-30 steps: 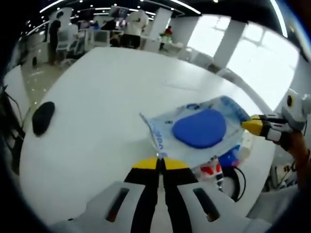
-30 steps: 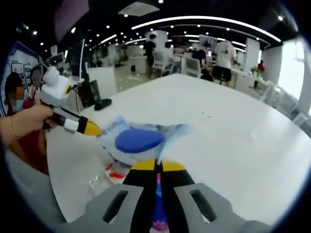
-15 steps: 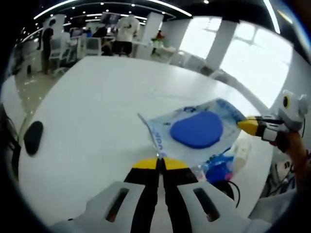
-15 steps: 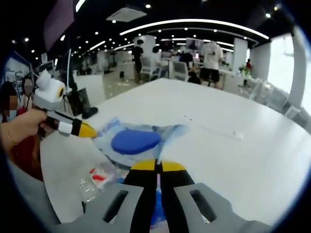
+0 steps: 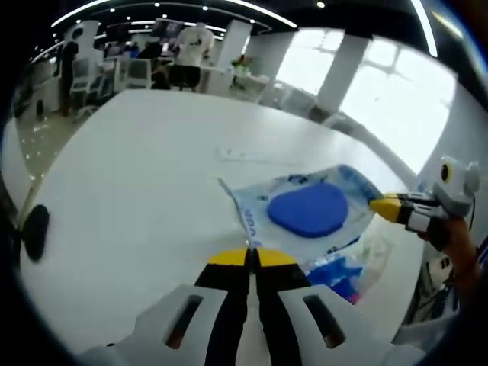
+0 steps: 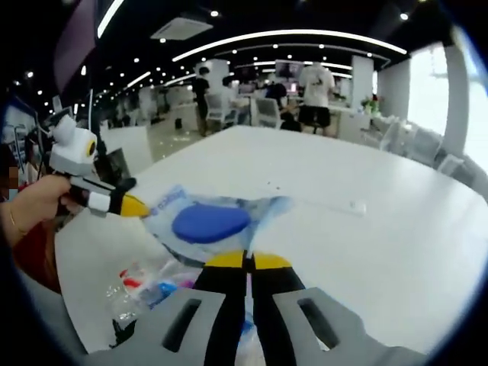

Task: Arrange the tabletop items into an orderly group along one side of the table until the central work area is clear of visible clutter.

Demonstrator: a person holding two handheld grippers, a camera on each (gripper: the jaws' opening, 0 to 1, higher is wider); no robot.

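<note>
A clear plastic bag (image 5: 305,210) with a blue oval pad inside hangs stretched between both grippers above the white table (image 5: 152,168). My left gripper (image 5: 249,255) is shut on the bag's near edge. The right gripper (image 5: 385,206) comes in from the right, its yellow tip pinching the far corner. In the right gripper view the same bag (image 6: 210,221) spreads ahead of my right gripper (image 6: 245,259), which is shut on its edge. The left gripper (image 6: 133,206), held by a hand, clamps the bag's left corner.
Loose clear packets with red and blue contents (image 6: 152,286) lie under the bag near the table edge, and a blue packet (image 5: 343,271) shows below it. A black oval object (image 5: 34,229) sits far left. A small white piece (image 6: 354,204) lies mid-table. People stand in the background.
Both views have shifted as the hands carry the bag along. The black cable loop under it has left the left gripper view. Both grips stay the same.
</note>
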